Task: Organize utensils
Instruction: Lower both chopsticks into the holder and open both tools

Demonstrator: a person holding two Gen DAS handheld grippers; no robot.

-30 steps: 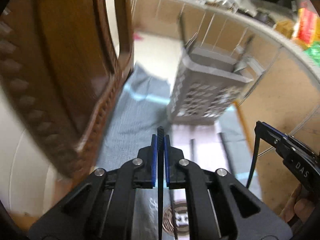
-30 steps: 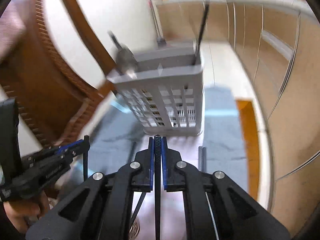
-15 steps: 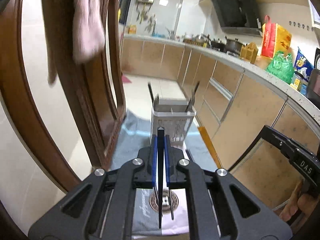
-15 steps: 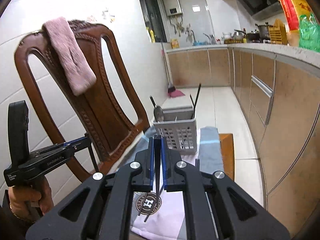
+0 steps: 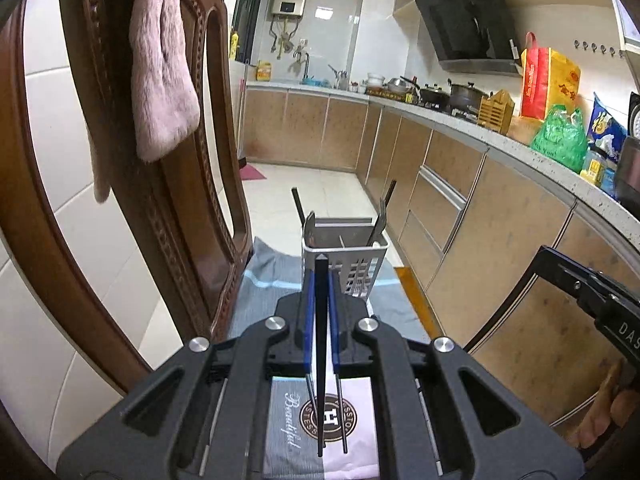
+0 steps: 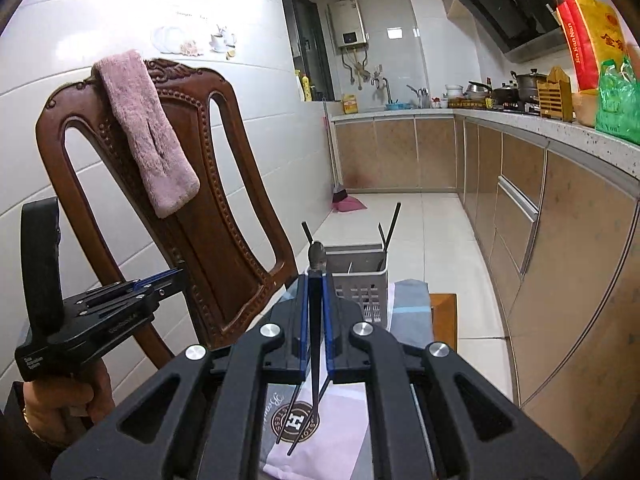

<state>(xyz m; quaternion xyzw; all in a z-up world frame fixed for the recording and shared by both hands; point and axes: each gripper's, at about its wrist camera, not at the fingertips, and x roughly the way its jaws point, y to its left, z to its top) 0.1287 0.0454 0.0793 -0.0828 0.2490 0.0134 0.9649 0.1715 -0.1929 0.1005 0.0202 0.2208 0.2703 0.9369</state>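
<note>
In the left wrist view my left gripper (image 5: pixel 320 276) is shut on a black chopstick (image 5: pixel 320 360) that stands upright between its blue pads. My right gripper (image 6: pixel 315 280) is shut the same way on another black chopstick (image 6: pixel 316 340). Ahead of and below both stands a grey slotted utensil basket (image 5: pixel 352 264) (image 6: pixel 360 284), with a spoon (image 6: pixel 317 254), a fork (image 5: pixel 380 220) and dark sticks in it. Loose chopsticks (image 6: pixel 298 420) lie on the printed cloth (image 5: pixel 352 420) under the grippers. The right gripper (image 5: pixel 600 300) also shows at the right edge of the left wrist view, and the left gripper (image 6: pixel 176 276) at the left of the right wrist view.
A carved wooden chair (image 6: pixel 208 220) with a pink towel (image 6: pixel 148 128) over its back stands close on the left. Kitchen cabinets (image 5: pixel 500 240) and a crowded counter run along the right. The cloth lies on a low wooden surface (image 6: pixel 444 312) above the tiled floor.
Both grippers have risen and drawn back from the basket, which now looks smaller and farther off. Each keeps its chopstick. Over the last half second they hardly moved.
</note>
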